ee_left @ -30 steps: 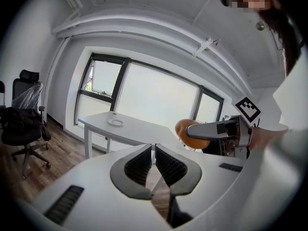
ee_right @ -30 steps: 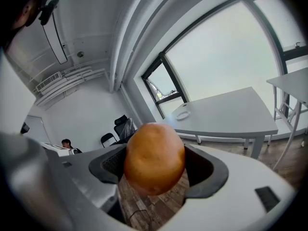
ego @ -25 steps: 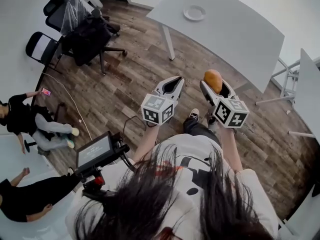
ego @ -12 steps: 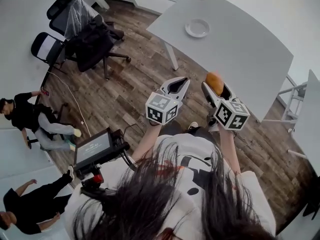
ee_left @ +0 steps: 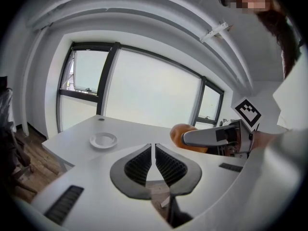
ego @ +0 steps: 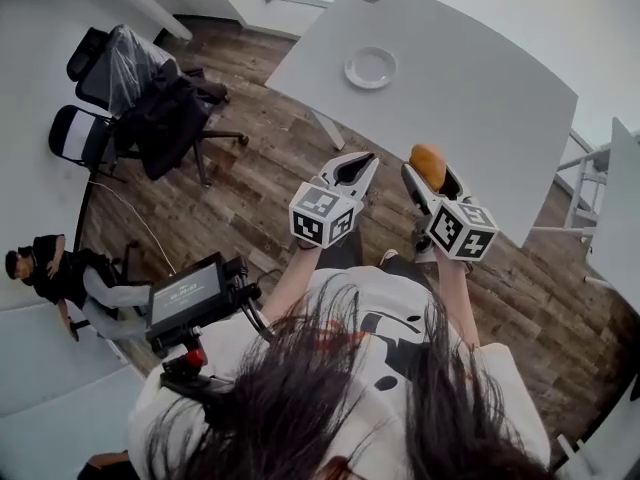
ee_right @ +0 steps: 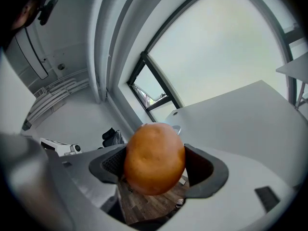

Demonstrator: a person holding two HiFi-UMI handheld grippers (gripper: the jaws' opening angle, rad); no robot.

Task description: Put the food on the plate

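A golden-brown bread roll [ego: 427,165] [ee_right: 154,159] sits clamped between the jaws of my right gripper [ego: 432,180] [ee_right: 156,165], held in the air over the wooden floor short of the table. The roll also shows in the left gripper view [ee_left: 186,134]. My left gripper [ego: 353,171] [ee_left: 154,163] is shut with nothing in it, level with the right one and just to its left. A small white plate [ego: 370,68] [ee_left: 103,140] lies on the grey table [ego: 480,98] ahead of both grippers, near its far left part; nothing lies on the plate.
Office chairs [ego: 150,98] draped with dark clothes and plastic stand on the wooden floor at the left. A person [ego: 60,273] sits low at the far left. A tripod-mounted screen [ego: 188,303] is at my left side. Another table's edge [ego: 620,198] shows at the right.
The view has drawn closer to the table, and the plate now sits lower and nearer in the head view. Both grippers keep their pose, the roll still held.
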